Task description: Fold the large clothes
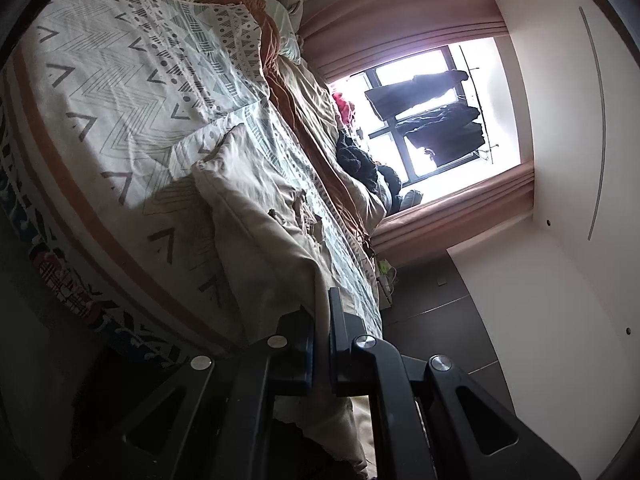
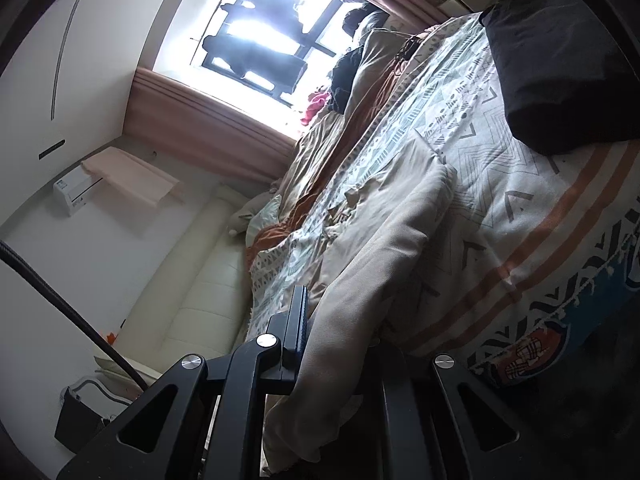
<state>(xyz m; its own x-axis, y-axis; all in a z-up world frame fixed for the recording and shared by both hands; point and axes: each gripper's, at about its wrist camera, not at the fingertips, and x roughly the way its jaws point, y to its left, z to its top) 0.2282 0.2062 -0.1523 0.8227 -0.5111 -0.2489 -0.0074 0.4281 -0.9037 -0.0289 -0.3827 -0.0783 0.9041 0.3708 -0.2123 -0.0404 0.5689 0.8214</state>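
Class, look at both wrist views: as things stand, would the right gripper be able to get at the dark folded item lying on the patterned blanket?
Probably not yet. The right gripper is shut on the beige garment, so its jaws are occupied. The dark folded item lies uncovered on the patterned blanket, but farther along the bed.

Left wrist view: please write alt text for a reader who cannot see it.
The left gripper is shut on the edge of a beige garment that trails from its jaws across a bed covered by a geometric-patterned blanket. The picture is rolled sideways, with a bright window framed by pink curtains beyond the bed.
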